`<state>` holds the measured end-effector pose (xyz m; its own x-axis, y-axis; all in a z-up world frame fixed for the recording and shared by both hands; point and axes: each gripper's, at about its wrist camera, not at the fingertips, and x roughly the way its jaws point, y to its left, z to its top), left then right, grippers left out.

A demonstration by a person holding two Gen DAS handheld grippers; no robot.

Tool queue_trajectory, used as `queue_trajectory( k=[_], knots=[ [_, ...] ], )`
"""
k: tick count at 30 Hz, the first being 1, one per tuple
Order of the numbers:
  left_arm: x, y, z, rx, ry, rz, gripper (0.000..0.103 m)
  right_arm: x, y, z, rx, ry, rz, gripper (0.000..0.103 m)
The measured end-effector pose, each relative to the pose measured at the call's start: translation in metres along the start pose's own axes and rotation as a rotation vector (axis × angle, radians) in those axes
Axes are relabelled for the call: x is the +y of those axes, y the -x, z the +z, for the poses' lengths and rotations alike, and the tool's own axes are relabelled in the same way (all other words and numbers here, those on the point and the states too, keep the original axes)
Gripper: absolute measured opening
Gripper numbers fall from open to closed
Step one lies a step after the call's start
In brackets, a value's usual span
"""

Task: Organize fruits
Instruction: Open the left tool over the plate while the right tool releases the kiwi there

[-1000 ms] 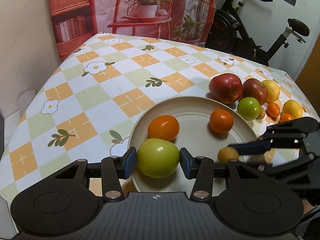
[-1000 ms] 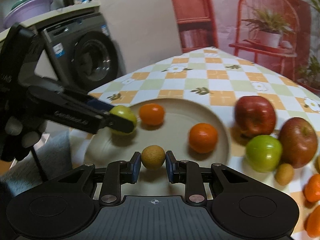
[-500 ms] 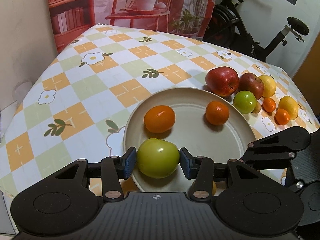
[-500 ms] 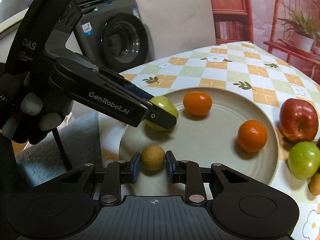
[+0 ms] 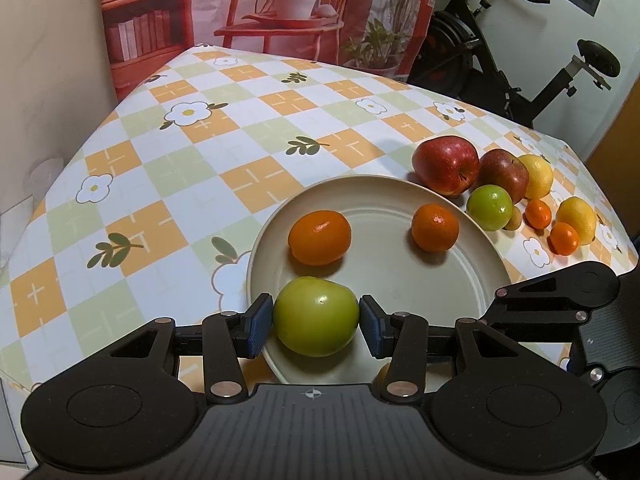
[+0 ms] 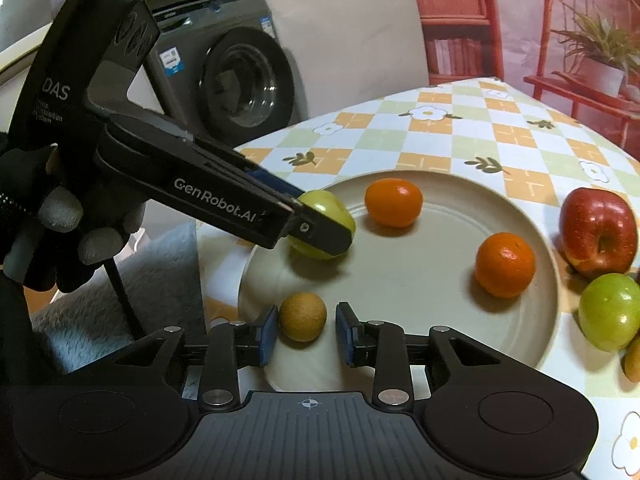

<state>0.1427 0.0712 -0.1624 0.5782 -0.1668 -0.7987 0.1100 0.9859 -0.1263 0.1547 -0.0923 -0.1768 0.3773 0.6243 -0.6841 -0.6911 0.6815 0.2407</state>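
Note:
My left gripper [image 5: 316, 328] is shut on a green round fruit [image 5: 316, 316] just over the near rim of the beige plate [image 5: 360, 184]. In the right wrist view that left gripper [image 6: 320, 232] covers part of the same green fruit [image 6: 324, 208]. My right gripper [image 6: 306, 334] is opening. A small brown fruit [image 6: 302, 316] rests on the plate [image 6: 420, 276] between its pads, with a gap on the right side. Two oranges [image 5: 319, 237] [image 5: 435, 227] lie further in on the plate.
To the right of the plate stand two red apples [image 5: 446, 164], a green apple [image 5: 490, 207], lemons [image 5: 578, 220] and small oranges [image 5: 564, 238]. A gloved hand [image 6: 60, 232] holds the left gripper. The table edge runs close by, with a washing machine [image 6: 248, 80] beyond it.
My right gripper carried the small brown fruit toward the plate's near left rim, then its pads parted from it. The left gripper kept its hold on the green fruit without moving.

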Motion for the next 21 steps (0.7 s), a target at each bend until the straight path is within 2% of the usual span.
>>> queue_trajectory(
  k=[4,10,15,21],
  knots=[
    [0.001,0.003,0.002,-0.018,0.020,0.007,0.052,-0.006,0.012,-0.003,-0.039,-0.025,-0.020,0.030],
    [-0.004,0.008,0.008,-0.078,0.035,-0.002,0.053,-0.027,0.049,-0.020,-0.162,-0.127,-0.079,0.031],
    [-0.023,0.005,0.018,-0.104,-0.007,-0.011,0.053,-0.056,0.083,-0.040,-0.259,-0.241,-0.188,0.032],
    [-0.058,-0.005,0.031,-0.129,-0.077,-0.044,0.053,-0.083,0.112,-0.067,-0.321,-0.319,-0.345,0.032]
  ],
)
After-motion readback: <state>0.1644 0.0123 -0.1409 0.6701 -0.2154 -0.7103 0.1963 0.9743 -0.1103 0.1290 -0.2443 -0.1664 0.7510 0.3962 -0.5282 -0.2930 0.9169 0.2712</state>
